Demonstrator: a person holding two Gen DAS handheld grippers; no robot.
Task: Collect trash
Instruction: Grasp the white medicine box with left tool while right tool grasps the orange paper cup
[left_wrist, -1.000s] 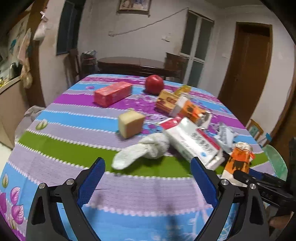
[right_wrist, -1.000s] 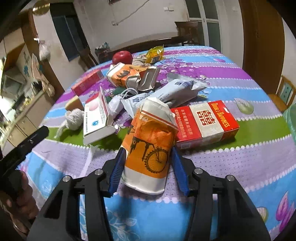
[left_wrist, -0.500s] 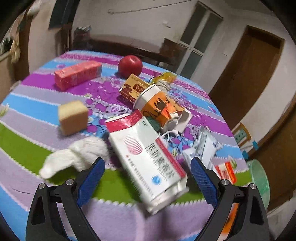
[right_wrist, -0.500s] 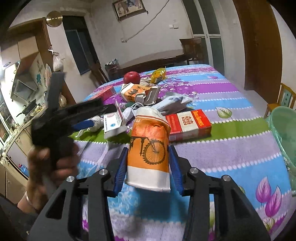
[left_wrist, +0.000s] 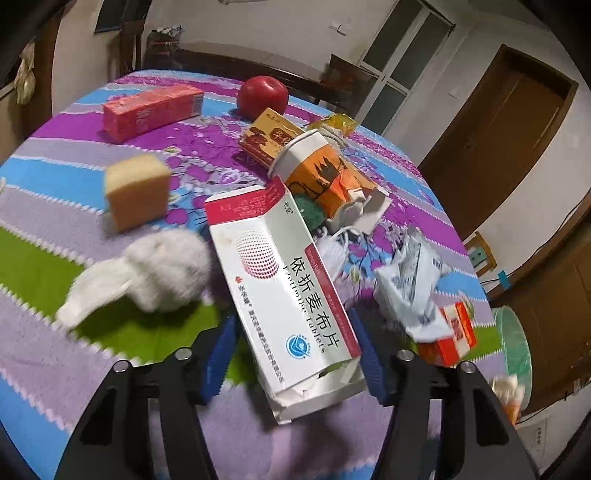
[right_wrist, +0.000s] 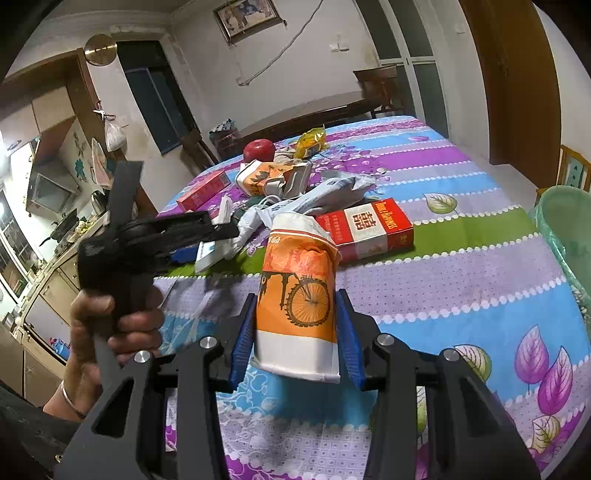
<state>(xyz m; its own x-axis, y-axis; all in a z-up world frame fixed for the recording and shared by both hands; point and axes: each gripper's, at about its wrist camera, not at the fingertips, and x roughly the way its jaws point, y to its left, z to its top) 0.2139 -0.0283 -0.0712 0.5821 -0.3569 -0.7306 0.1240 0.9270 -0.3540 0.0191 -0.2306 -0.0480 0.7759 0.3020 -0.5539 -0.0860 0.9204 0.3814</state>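
Observation:
My left gripper (left_wrist: 295, 354) is closed around the near end of a white and red tablet box (left_wrist: 284, 295) that lies on the table. My right gripper (right_wrist: 295, 339) is shut on a crushed orange and white paper cup (right_wrist: 299, 295) and holds it above the table's near edge. The left gripper also shows in the right wrist view (right_wrist: 207, 230), held in a hand at the left. Another crushed orange cup (left_wrist: 325, 173), a crumpled white wrapper (left_wrist: 413, 280) and a red cigarette box (right_wrist: 365, 229) lie in the pile.
A green bin (right_wrist: 569, 225) stands off the table's right edge. On the striped tablecloth (right_wrist: 480, 295) lie a red apple (left_wrist: 262, 96), a long red box (left_wrist: 151, 110), a yellow sponge (left_wrist: 136, 192), a white cloth (left_wrist: 147, 273) and a yellow wrapper (right_wrist: 310, 142).
My left gripper moved forward over the tablet box and its jaws closed in on it. My right gripper lifted the orange cup back and up from the pile.

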